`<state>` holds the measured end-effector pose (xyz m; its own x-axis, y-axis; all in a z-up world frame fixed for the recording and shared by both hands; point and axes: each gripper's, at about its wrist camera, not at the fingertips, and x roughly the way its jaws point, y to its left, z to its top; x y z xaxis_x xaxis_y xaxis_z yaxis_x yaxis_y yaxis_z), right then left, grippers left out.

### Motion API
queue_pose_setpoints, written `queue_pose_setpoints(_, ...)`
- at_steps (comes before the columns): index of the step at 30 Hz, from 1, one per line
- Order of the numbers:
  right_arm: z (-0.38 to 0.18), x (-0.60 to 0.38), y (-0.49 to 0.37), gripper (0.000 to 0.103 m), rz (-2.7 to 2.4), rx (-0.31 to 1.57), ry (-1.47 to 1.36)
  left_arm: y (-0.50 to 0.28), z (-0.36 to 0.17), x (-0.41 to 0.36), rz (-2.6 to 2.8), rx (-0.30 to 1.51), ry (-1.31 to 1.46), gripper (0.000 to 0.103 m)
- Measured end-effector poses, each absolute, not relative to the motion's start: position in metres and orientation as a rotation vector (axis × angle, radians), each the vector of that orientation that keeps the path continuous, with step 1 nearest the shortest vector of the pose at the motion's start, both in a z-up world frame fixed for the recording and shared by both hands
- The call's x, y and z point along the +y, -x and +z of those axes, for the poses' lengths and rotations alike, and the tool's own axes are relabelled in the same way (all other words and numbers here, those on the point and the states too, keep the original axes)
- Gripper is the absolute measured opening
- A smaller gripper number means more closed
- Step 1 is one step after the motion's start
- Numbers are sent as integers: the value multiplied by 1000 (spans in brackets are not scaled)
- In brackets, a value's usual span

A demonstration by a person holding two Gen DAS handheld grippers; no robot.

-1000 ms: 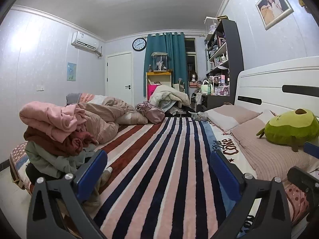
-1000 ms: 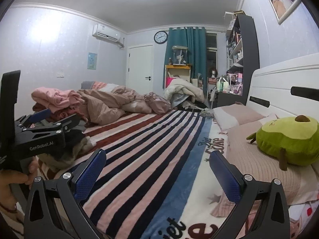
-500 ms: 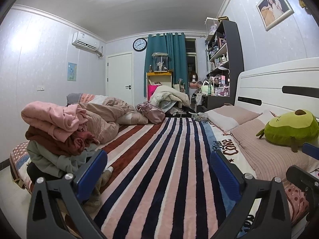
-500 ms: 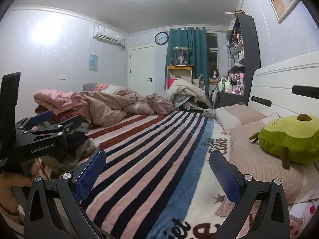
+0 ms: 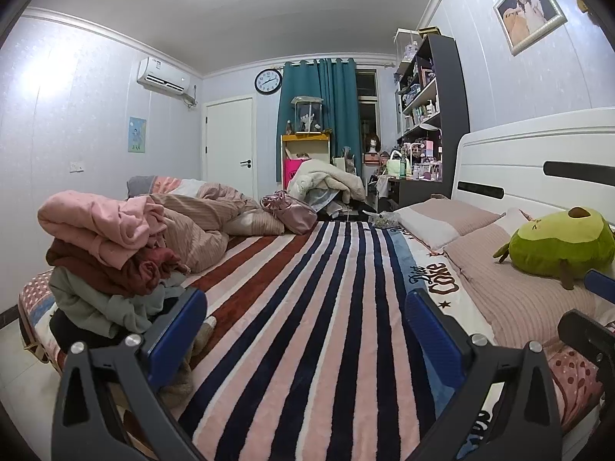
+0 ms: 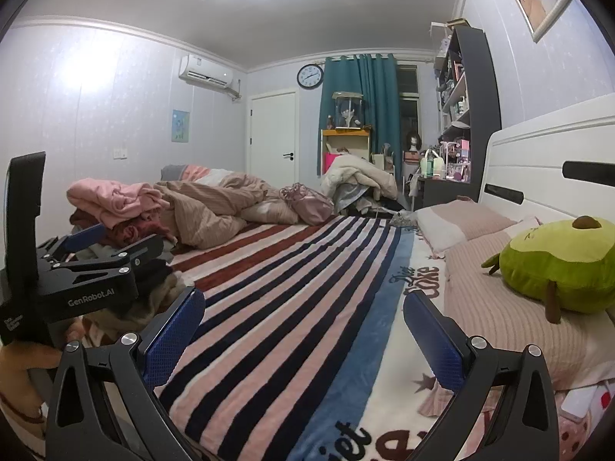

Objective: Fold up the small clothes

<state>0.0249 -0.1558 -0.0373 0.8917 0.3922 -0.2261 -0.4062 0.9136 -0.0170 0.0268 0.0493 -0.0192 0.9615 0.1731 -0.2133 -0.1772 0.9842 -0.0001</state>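
Both grippers hover above a striped blanket spread over the bed; the left gripper has its blue-padded fingers spread wide with nothing between them, and the right gripper is likewise released and empty. The pile of clothes sits just ahead and to the left of the left gripper's left finger, at the near edge of the bed; a pink garment lies on top, a dark red one under it, a pale grey-green one lower down; neither gripper touches the pile. From the right wrist view the left gripper shows at the far left, its body between the camera and the pile, with part of a hand below it. A green avocado plush rests on a pillow ahead and to the right of the right gripper; a rumpled beige duvet lies beyond the pile, well ahead of both grippers.
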Motion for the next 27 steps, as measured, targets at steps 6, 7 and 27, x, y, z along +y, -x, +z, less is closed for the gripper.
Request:
queue_pose_setpoints(6, -36, -153, -23, 103, 414, 219, 61, -27, -20, 49, 175, 218, 15, 102)
queue_pose_setpoints(7, -37, -154, -24, 103, 414, 221, 63, -28, -20, 49, 175, 218, 16, 102)
queue_pose_setpoints(27, -30, -138, -10, 103, 384, 201, 10, -23, -15, 47, 132, 205, -4, 102)
